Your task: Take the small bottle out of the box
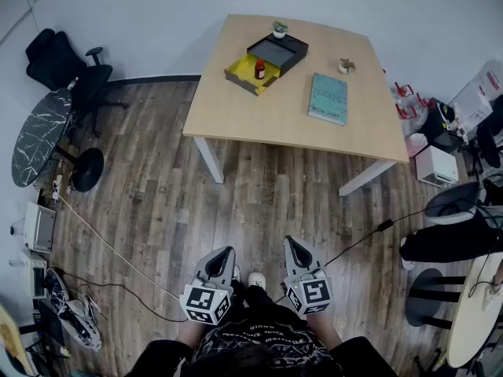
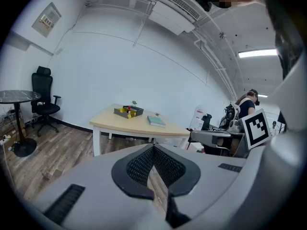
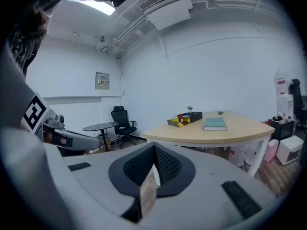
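A small red bottle [image 1: 259, 70] with a white cap stands in the yellow open part of a black and yellow box [image 1: 267, 60] on the far side of the wooden table [image 1: 259, 108]. In the gripper views the box [image 2: 127, 111] [image 3: 184, 119] is small and distant. My left gripper [image 1: 227, 253] and right gripper [image 1: 291, 246] are held low over the floor close to my body, far from the table. Both are shut with nothing between their jaws [image 2: 153, 150] [image 3: 154, 150].
A teal book [image 1: 328, 98] and two tiny potted plants [image 1: 279, 29] [image 1: 346, 66] also sit on the table. A black office chair [image 1: 67, 67] and a round marble table [image 1: 39, 136] stand at the left. Cables [image 1: 118, 254] cross the wooden floor; clutter and chairs fill the right.
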Demonstrator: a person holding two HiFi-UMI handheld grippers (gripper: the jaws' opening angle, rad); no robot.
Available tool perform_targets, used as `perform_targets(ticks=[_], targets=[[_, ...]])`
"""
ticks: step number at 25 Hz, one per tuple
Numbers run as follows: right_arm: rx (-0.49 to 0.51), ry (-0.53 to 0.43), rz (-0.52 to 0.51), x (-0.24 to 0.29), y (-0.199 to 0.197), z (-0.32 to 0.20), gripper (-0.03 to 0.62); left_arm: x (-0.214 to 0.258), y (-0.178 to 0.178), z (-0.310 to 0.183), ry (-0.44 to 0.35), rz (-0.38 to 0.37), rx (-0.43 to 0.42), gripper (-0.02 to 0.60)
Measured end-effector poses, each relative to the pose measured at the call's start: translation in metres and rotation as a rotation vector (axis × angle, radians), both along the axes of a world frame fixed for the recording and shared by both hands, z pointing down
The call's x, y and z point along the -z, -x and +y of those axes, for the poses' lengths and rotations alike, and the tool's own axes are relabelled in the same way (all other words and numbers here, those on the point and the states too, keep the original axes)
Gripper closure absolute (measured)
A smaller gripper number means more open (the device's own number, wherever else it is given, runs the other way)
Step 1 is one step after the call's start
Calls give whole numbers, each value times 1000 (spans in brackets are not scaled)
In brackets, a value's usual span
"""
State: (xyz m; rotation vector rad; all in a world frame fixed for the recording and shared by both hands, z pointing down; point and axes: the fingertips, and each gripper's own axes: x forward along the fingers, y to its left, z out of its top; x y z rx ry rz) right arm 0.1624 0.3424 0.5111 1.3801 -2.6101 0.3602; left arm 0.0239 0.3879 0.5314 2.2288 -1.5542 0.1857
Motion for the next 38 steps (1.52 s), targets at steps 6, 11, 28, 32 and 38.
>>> perform_targets(ticks=[6, 11, 28, 32, 38], targets=[[-5, -32, 7, 12, 4, 16, 592, 16, 4, 7, -54, -7, -3, 578], [0, -50, 14, 16, 17, 25, 592, 20, 19, 13, -76, -10, 13, 578], [27, -14, -26, 10, 43, 19, 353, 21, 43, 8, -59, 80, 15, 368], [6, -14, -20, 8, 54, 17, 353, 16, 50, 1, -44, 69, -27, 330], [-39, -31, 2, 13, 72, 9, 353, 20, 69, -14, -60, 83, -73, 325]])
